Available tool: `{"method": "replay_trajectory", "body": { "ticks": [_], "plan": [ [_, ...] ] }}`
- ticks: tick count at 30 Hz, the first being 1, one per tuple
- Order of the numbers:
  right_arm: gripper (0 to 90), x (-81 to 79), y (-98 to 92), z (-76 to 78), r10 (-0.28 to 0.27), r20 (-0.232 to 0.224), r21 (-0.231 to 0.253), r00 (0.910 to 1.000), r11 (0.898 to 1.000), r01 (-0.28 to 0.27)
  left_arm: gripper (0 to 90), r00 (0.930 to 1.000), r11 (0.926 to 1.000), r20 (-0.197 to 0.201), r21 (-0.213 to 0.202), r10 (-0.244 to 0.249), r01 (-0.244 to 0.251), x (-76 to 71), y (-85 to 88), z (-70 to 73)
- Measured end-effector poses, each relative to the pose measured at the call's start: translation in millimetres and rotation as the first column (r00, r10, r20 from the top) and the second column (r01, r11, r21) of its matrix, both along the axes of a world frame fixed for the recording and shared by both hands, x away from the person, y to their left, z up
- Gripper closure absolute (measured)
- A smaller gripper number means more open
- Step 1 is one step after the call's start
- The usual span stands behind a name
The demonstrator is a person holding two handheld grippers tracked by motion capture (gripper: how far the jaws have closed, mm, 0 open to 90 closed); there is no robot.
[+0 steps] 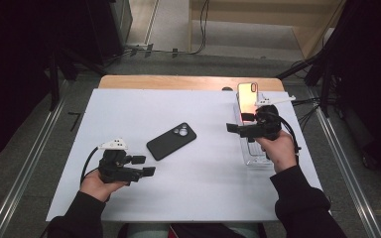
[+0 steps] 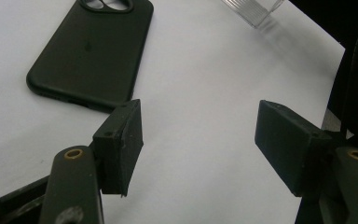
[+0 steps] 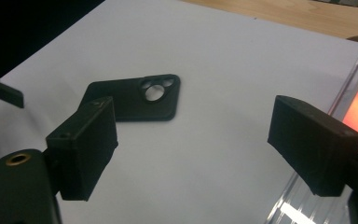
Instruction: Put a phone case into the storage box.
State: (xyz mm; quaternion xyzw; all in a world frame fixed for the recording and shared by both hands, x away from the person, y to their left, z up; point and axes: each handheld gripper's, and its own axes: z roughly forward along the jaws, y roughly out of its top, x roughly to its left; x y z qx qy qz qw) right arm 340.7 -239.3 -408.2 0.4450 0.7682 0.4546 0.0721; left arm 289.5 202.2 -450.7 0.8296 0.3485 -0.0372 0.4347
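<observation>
Black phone case (image 1: 171, 141) flat mid-sheet, both grippers parted and empty.
Left gripper (image 1: 146, 166) waits wide just near-left of it; right gripper (image 1: 234, 130) hovers right, beside the clear tray (image 1: 256, 157) at the sheet's right edge.

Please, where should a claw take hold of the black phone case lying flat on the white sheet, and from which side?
Probably across its long edges near the middle, coming from above. The black phone case lies flat and slanted on the white sheet, so the claw should turn to match that slant. The left claw is nearest, open.
</observation>
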Motion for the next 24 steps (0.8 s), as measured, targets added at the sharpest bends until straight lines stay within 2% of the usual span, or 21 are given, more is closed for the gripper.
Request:
{"method": "replay_trajectory", "body": {
  "ticks": [6,13,15,24],
  "plan": [
    [13.9,-17.7,5.0,-3.8,0.067,-0.003,-0.008,0.9978,0.998,-0.067,32.7,1.0000,1.0000,0.003,-0.003,-0.003,0.003,-0.5,-0.6,0.4],
    [14.1,-34.3,6.7,-10.9,0.114,0.001,0.002,0.9935,0.994,-0.114,32.6,1.0000,0.9999,0.004,-0.008,-0.006,0.006,-0.5,-0.2,0.6],
    [14.3,-38.1,6.5,-13.2,0.128,-0.010,-0.005,0.9917,0.992,-0.128,32.6,1.0000,1.0000,0.005,-0.007,-0.007,0.007,-0.5,-0.3,0.7],
    [19.3,-59.5,6.2,-22.3,0.177,-0.006,-0.033,0.9842,0.984,-0.177,32.5,0.9999,0.9999,0.006,-0.011,-0.009,0.009,-0.6,-0.3,0.7]
  ]
}}
